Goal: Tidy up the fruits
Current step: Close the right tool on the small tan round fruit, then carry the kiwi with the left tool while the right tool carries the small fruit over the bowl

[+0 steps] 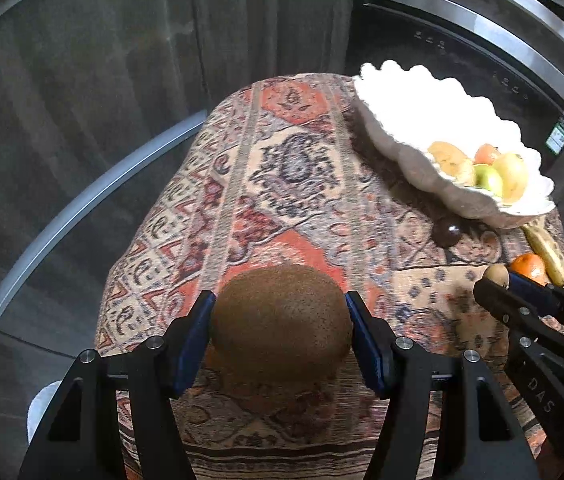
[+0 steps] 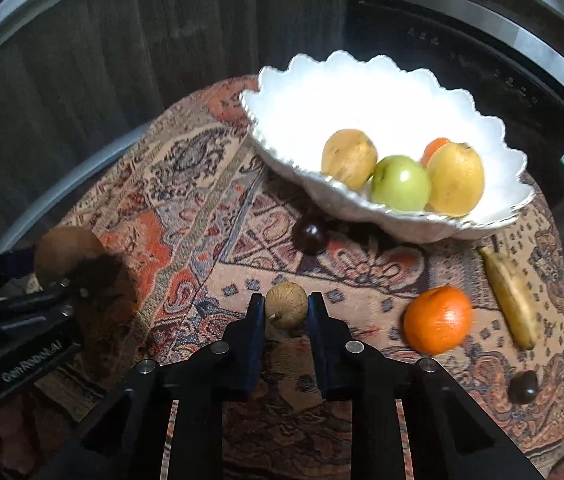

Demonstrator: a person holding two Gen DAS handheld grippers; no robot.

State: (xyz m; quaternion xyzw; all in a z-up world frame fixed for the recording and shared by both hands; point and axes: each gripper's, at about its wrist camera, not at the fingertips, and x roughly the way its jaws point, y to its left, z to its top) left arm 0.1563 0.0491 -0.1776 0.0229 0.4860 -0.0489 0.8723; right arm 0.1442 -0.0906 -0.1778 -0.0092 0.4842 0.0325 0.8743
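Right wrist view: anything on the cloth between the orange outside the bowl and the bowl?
Nothing. In the right wrist view the cloth is bare between the orange and the bowl; the banana lies off to the right.

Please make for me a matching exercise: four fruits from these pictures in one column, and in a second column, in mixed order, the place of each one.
Fruits:
1. brown kiwi
2. green apple
3. banana
4. small tan fruit

Places:
A. inside the white bowl
B. between the fingers of the right tool
C. between the fingers of the left tool
D. lying on the patterned cloth, beside the orange

Pairs: 1-C, 2-A, 3-D, 4-B
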